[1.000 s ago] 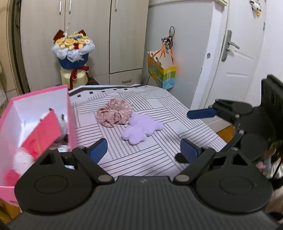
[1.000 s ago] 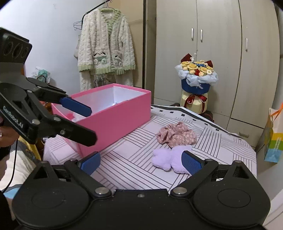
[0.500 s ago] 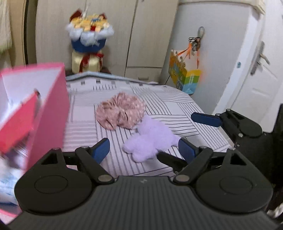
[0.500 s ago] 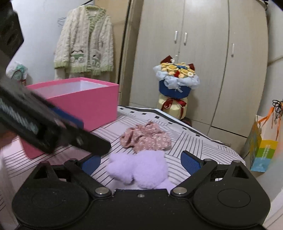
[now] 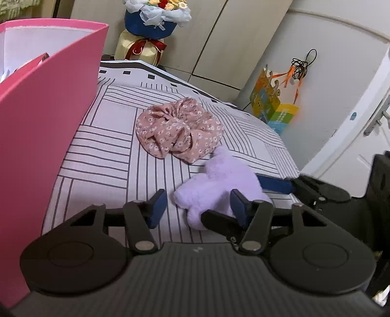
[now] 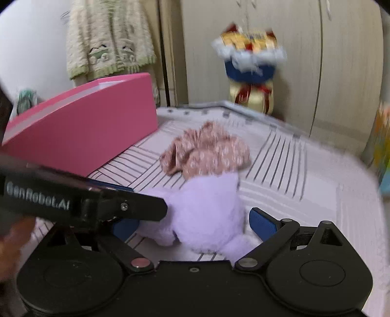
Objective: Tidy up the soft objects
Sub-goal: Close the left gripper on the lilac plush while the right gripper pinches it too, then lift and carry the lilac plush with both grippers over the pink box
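Note:
A fluffy purple plush toy point(image 5: 214, 185) lies on the striped cloth point(image 5: 109, 156), touching a pink floral scrunchie point(image 5: 179, 129) just behind it. My left gripper point(image 5: 198, 207) hovers low at the toy's near end with its jaws closing. Its right pad overlaps the plush; its left pad stands apart from it. My right gripper point(image 6: 195, 224) is open with the plush toy point(image 6: 207, 207) between its blue pads. The left gripper's black finger point(image 6: 134, 207) crosses in front of the right gripper's left pad. The scrunchie point(image 6: 207, 153) lies beyond the toy. A pink box point(image 5: 48, 122) stands at the left.
The pink box point(image 6: 85, 126) walls off the left side. A flower bouquet point(image 5: 153, 22) stands behind the surface by the cabinets. A colourful paper bag point(image 5: 273, 107) hangs past the right edge, near a white door point(image 5: 365, 136). A knitted cardigan point(image 6: 107, 41) hangs on the far wall.
Both grippers have come down and forward onto the purple toy, which now lies between their fingers. The left jaws have narrowed. The pink box has slid to the left of both views.

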A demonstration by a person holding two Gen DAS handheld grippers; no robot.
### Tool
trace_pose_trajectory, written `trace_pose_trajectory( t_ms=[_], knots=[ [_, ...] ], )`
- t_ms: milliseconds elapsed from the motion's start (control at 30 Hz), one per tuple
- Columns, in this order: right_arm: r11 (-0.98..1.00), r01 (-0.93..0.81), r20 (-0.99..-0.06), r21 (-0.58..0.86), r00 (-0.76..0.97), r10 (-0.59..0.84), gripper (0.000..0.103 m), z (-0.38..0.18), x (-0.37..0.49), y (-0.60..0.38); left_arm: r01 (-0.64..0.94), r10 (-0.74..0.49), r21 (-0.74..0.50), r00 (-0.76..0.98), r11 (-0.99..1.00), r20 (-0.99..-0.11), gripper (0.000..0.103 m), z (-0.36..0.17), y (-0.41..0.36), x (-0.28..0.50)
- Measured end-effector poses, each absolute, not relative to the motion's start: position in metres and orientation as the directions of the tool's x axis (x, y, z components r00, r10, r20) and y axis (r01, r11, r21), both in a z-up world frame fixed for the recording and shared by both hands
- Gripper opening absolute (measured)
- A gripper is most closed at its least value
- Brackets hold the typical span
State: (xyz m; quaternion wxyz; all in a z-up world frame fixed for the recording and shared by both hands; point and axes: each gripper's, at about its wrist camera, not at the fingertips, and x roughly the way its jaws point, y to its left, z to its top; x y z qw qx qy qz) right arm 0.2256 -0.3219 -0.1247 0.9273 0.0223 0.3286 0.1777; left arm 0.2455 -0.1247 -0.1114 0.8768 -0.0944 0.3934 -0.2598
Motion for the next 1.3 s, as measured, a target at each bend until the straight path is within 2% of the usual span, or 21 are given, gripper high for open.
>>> trace_pose_trajectory(
  t_ms=[67,167,500,733,1300],
  knots=[
    [0.925,-0.313,-0.611,0.215,0.696,0.377,0.095,-0.131,0.228,-0.325,0.380,-0.537,-0.381,0.547,0.843,-0.642,0.049,-0.116,-0.125,0.247],
    [0.928,-0.311,-0.606,0.204,0.705,0.369,0.091,-0.133,0.223,-0.321,0.376,-0.551,-0.402,0.543,0.835,-0.634,0.044,-0.119,-0.124,0.247],
    [0.964,-0.255,-0.626,0.080,0.740,0.247,0.090,-0.134,0.209,-0.299,0.402,-0.576,-0.413,0.543,0.817,-0.611,0.044,-0.121,-0.129,0.240],
    [0.980,-0.183,-0.620,0.083,0.760,0.195,0.095,-0.131,0.194,-0.294,0.425,-0.618,-0.450,0.497,0.785,-0.609,0.046,-0.117,-0.128,0.237],
    [0.990,-0.084,-0.621,0.114,0.772,0.137,0.098,-0.120,0.134,-0.270,0.491,-0.596,-0.368,0.469,0.790,-0.652,0.047,-0.094,-0.122,0.178]
  ],
)
